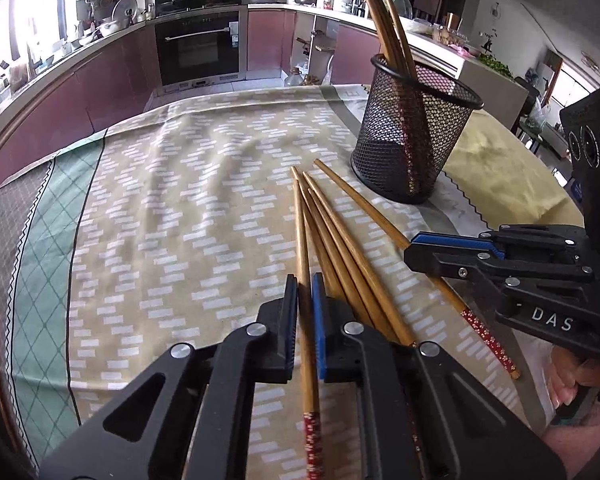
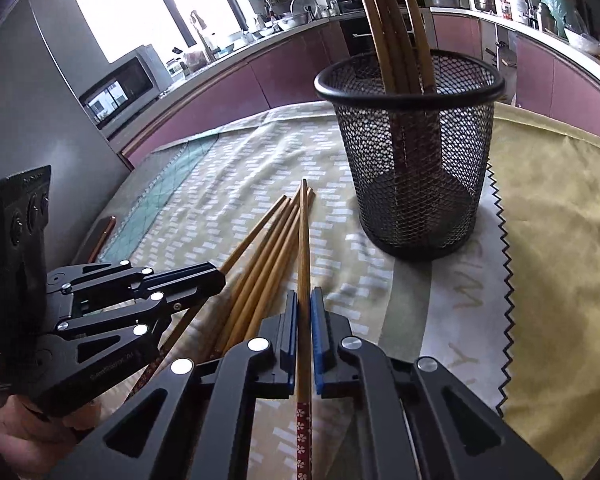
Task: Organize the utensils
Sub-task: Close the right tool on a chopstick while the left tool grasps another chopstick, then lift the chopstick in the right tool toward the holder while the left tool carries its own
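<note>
Several bamboo chopsticks (image 1: 340,256) with red patterned ends lie fanned on the patterned cloth. My left gripper (image 1: 305,324) is shut on one chopstick (image 1: 302,240) at its middle. My right gripper (image 2: 304,336) is shut on another chopstick (image 2: 303,248); in the left wrist view the right gripper (image 1: 414,248) sits over the rightmost chopstick. The left gripper also shows in the right wrist view (image 2: 220,276). A black mesh holder (image 1: 412,136) stands beyond the pile with several chopsticks upright in it, and it shows in the right wrist view (image 2: 412,152) too.
The table carries a beige patterned cloth (image 1: 188,200) with a green border and a yellow cloth (image 2: 560,240) to the right. Kitchen counters, an oven (image 1: 200,44) and a microwave (image 2: 120,88) stand behind the table.
</note>
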`<state>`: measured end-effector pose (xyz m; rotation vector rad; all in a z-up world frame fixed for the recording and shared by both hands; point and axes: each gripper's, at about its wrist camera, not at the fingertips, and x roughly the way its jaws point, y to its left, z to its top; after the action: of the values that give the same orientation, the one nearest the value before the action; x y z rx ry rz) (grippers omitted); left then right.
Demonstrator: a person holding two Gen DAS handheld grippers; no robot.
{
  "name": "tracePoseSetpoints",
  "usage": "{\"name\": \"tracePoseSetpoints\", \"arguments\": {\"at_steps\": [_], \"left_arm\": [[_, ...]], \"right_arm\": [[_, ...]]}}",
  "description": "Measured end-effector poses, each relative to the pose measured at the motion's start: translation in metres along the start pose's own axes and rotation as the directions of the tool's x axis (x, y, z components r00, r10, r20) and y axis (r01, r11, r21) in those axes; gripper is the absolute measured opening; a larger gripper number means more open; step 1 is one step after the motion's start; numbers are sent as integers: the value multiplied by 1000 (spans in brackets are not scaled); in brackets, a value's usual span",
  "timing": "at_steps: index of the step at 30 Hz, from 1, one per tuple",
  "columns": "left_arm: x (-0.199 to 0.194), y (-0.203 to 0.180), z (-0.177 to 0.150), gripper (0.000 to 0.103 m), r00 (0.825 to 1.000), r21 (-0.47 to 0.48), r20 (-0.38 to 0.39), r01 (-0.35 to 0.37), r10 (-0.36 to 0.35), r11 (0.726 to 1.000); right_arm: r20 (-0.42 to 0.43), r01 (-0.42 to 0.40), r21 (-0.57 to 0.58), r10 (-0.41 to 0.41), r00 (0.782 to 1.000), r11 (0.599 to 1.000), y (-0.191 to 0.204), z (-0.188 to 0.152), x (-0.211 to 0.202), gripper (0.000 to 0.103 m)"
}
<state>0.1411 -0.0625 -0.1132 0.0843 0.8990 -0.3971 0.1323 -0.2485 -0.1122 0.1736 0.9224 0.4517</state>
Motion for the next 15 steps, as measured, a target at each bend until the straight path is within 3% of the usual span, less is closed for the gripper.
{"name": "tracePoseSetpoints", "arguments": {"at_steps": [15], "left_arm": [[-58,-3,13,8,989,20,109,102,-104,995]], "right_arm": [[139,-90,-50,96,986,995,5,4,-54,6]]}}
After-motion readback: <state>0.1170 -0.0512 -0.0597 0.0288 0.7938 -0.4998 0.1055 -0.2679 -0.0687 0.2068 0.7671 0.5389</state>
